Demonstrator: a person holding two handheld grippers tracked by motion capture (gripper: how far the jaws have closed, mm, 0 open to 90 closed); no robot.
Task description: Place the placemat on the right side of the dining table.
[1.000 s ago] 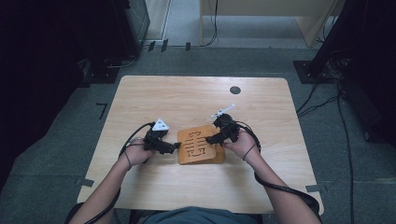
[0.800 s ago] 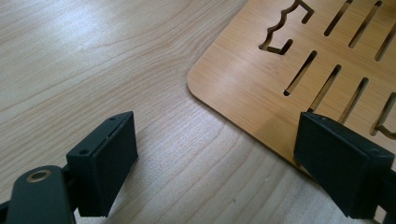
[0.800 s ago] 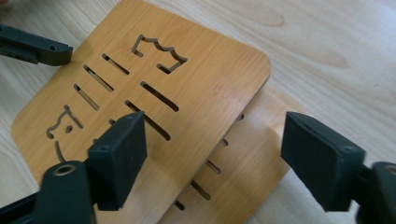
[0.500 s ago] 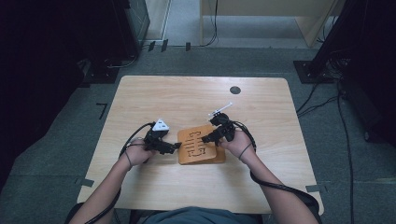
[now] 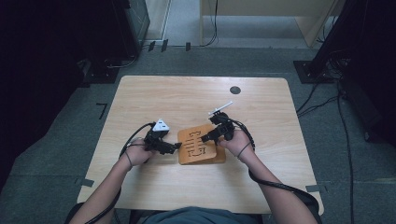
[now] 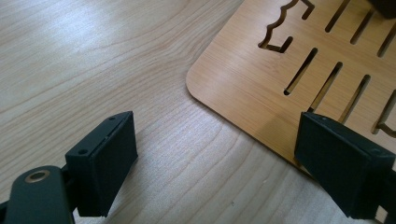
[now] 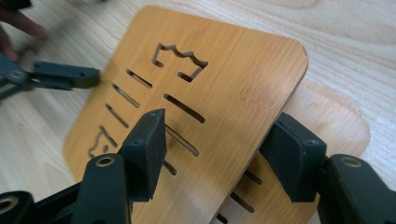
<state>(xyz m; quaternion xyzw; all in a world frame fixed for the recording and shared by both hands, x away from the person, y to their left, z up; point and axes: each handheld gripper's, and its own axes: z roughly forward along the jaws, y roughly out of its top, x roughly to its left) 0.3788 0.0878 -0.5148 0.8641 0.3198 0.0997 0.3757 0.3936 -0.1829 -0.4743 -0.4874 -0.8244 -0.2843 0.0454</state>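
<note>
Closing in, your right gripper (image 7: 212,154) has its jaws either side of the upper wooden board (image 7: 196,121), tilted above a second board (image 7: 327,126) on the tabletop (image 5: 187,98); whether the pads press it, I cannot tell. Your left gripper (image 6: 215,163) sits spread wide at the board's corner, one jaw over its edge.

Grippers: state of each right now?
Left gripper: open, empty, jaws astride the wooden board corner.
Right gripper: jaws just closing around the raised board's edge; contact unclear.
</note>
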